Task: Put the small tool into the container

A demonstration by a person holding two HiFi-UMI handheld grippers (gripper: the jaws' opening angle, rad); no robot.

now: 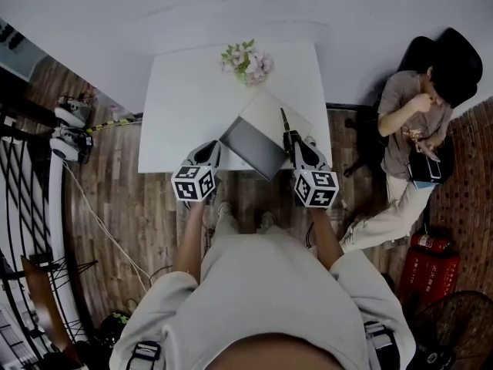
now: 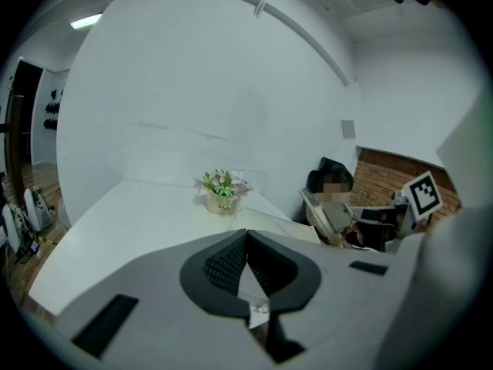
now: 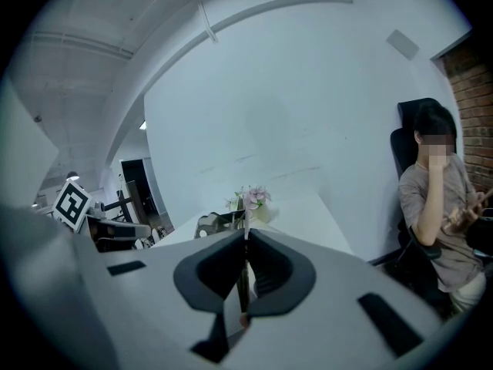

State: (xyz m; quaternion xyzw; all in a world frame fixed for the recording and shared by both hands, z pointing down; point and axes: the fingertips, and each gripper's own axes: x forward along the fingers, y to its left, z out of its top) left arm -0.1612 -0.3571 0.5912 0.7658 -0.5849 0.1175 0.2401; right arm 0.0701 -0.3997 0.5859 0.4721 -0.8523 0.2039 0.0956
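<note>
At the container's (image 1: 254, 146) three o'clock, the right gripper (image 1: 291, 139) clamps the small tool (image 1: 283, 122); at nine, the left gripper's (image 1: 212, 149) jaws meet.

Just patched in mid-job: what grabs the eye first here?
The right hand-held gripper is shut on a thin dark tool above the table's near edge. Beside it, to the left, lies the container with its gray lid open; pink flowers stand at the far edge.
</note>
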